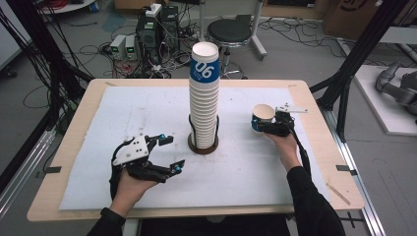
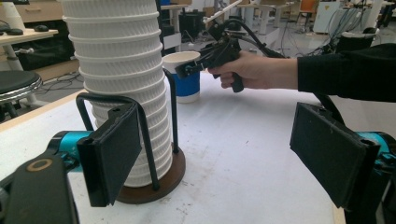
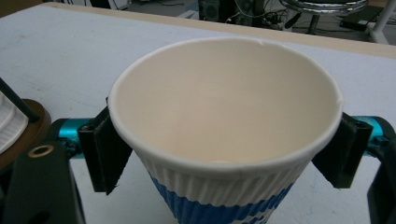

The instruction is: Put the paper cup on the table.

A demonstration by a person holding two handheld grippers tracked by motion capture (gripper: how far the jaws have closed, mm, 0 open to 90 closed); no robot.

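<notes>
A tall stack of white ribbed paper cups [image 1: 204,93] stands in a black wire holder with a round brown base [image 1: 202,146] at the table's middle. The top cup has a blue band with white digits. My left gripper [image 1: 173,153] is open and empty near the front left, aimed at the stack [image 2: 121,70]. To the right, a single white and blue cup [image 1: 263,114] stands upright on the table. My right gripper [image 1: 260,127] has a jaw on each side of this cup [image 3: 224,116], with the pads close against its wall and no visible squeeze.
A white sheet [image 1: 147,113] covers the wooden table [image 1: 78,128]. Behind the table are a round stool [image 1: 228,30], computer boxes and loose cables on the floor. Black frame posts stand at both far corners.
</notes>
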